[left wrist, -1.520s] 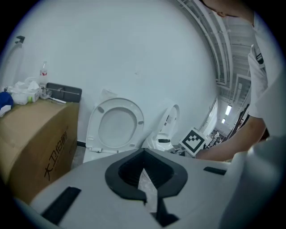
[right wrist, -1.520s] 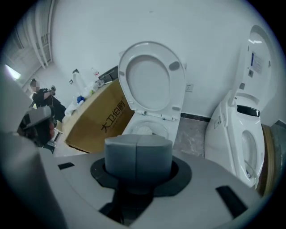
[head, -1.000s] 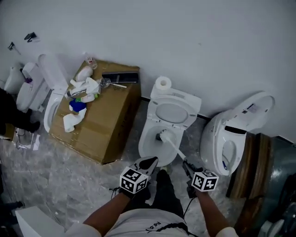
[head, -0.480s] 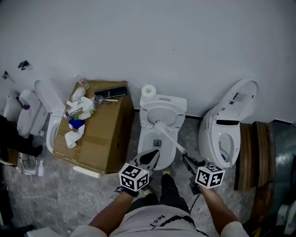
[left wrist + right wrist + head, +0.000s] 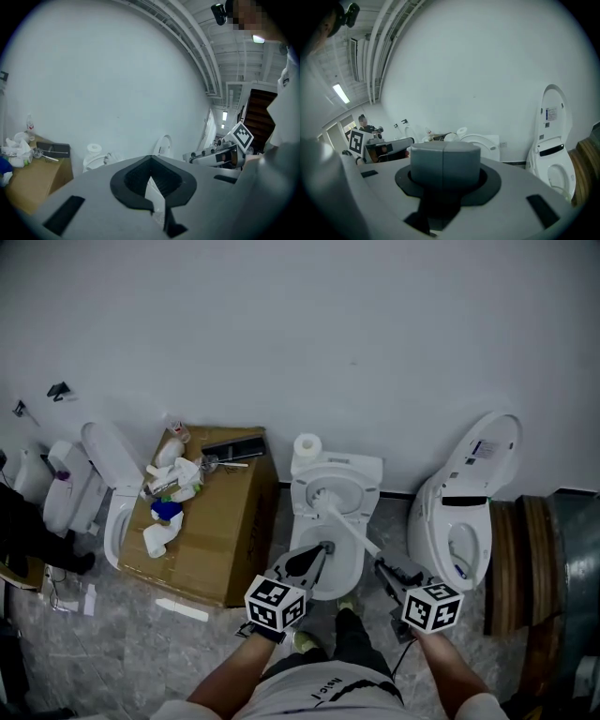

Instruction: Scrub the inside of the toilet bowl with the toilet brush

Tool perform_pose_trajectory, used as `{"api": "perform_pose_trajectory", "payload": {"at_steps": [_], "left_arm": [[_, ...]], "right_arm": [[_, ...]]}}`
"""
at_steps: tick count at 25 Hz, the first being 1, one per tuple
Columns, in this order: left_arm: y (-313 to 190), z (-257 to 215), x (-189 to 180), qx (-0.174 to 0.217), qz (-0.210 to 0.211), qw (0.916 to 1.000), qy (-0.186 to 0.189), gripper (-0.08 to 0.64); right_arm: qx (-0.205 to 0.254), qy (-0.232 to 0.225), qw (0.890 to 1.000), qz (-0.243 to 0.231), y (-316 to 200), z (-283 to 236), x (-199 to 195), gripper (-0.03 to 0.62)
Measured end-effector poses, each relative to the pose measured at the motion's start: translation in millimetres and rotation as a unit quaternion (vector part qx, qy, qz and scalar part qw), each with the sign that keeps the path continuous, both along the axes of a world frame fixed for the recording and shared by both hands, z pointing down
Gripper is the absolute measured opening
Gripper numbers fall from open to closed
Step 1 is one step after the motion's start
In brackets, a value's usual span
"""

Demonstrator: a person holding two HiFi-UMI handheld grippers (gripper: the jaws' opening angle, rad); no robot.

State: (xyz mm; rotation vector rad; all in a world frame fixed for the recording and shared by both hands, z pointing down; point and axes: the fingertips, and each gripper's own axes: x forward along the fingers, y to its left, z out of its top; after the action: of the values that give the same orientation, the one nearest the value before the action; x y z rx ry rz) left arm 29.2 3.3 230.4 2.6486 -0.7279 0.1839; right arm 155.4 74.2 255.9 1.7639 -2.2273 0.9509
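Toilet (image 5: 354,568): bowl open, against the wall. Neighbouring toilet (image 5: 464,512): label (image 5: 481,448) on the raised lid too small to read. Toilet brush (image 5: 345,524): head inside the bowl toward the rear; handle end clamped in the right gripper (image 5: 380,565), partly hidden there. Left gripper (image 5: 319,552): jaws pressed together, empty, over the front rim.

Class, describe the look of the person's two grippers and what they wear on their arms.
The left gripper and right gripper are alike: grey jaws with black pads, each carrying a white cube printed with black square markers. The person wears a light short-sleeved top.
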Motion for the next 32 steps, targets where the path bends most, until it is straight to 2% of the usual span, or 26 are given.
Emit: {"api": "perform_pose_trajectory", "payload": {"at_steps": [12,32], "left_arm": [[-9,-39,-11,0.042,-0.011,0.9990,0.013,0.008],[-5,-50,-9,0.056,-0.020,0.9981,0.015,0.008]], "right_arm": [[0.038,0.023,0.999,-0.005,-3,-36,-12,0.156],[0.051,0.032,0.998,-0.009,4,-49,-12,0.156]]}}
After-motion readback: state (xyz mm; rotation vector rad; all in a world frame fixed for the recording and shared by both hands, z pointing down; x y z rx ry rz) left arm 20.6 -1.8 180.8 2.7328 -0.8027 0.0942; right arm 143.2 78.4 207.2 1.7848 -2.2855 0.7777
